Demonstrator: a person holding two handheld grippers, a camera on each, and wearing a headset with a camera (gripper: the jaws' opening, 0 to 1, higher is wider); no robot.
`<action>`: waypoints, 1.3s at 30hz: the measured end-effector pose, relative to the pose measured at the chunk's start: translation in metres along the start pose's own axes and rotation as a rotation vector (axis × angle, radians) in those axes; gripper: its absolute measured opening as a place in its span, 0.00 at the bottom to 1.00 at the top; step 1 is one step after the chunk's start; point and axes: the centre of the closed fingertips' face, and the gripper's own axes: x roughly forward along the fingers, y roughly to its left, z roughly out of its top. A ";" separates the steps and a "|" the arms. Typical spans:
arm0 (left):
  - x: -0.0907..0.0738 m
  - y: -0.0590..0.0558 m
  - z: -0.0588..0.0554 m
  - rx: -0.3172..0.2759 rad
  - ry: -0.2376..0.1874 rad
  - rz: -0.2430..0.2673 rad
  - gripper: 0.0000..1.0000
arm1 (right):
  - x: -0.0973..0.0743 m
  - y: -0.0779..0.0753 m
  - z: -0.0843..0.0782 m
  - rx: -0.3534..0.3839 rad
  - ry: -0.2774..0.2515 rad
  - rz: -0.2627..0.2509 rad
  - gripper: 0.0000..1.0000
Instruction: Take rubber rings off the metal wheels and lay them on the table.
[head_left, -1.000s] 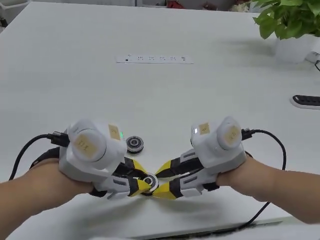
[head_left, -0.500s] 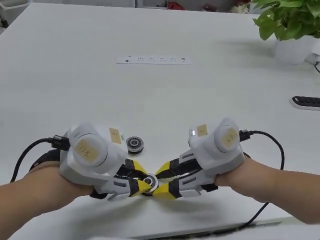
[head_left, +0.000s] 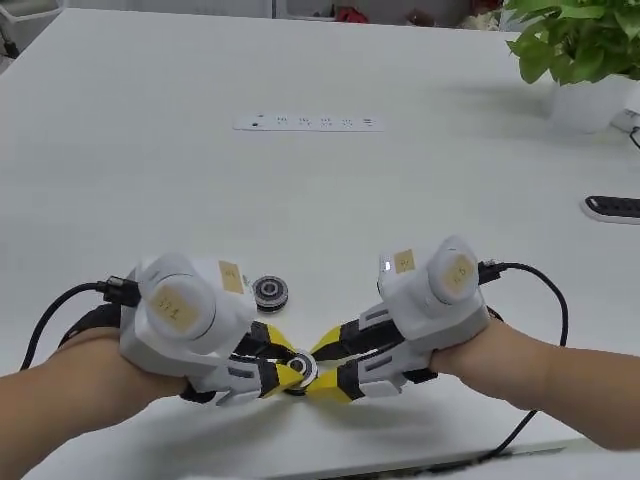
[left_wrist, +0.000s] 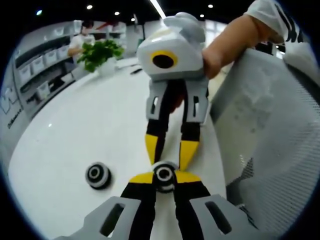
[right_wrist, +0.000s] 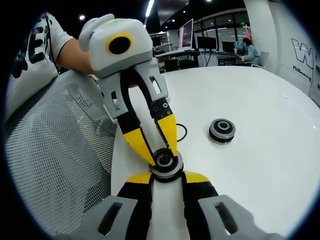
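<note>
The main risk is judged to be a slip. If the ring (right_wrist: 176, 170) is dragged sideways while the wheel (head_left: 298, 367) is pinched only at the tips, the wheel could be twisted out of the grip and dropped. It is held close to the near edge of the surface (head_left: 300, 200), so it could roll off. A stretched ring could also snap back, or be flicked away instead of being laid down.

The wheel is held low over that near edge, between the two tools, which meet tip to tip. In the left gripper view it is seen clamped between the yellow tips of the left tool (left_wrist: 165, 177), whose jaws are drawn narrow onto it. The right tool (right_wrist: 166, 176) is brought in from the opposite side with its jaws also narrow and its tips against the wheel's rim. Whether the ring itself is caught there cannot be told.

A second wheel (head_left: 268, 290) lies flat on the surface just beyond the left tool, apart from both tools, with its ring not yet removed.
</note>
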 end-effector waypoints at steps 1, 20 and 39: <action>0.000 0.000 0.000 0.001 0.000 0.002 0.14 | 0.000 0.000 0.000 0.001 0.001 -0.001 0.19; -0.001 0.003 -0.002 0.007 0.000 0.022 0.14 | -0.003 -0.006 -0.006 0.088 -0.014 -0.009 0.00; -0.002 0.002 -0.002 0.018 0.006 0.035 0.14 | -0.005 -0.006 -0.005 0.138 -0.003 -0.008 0.00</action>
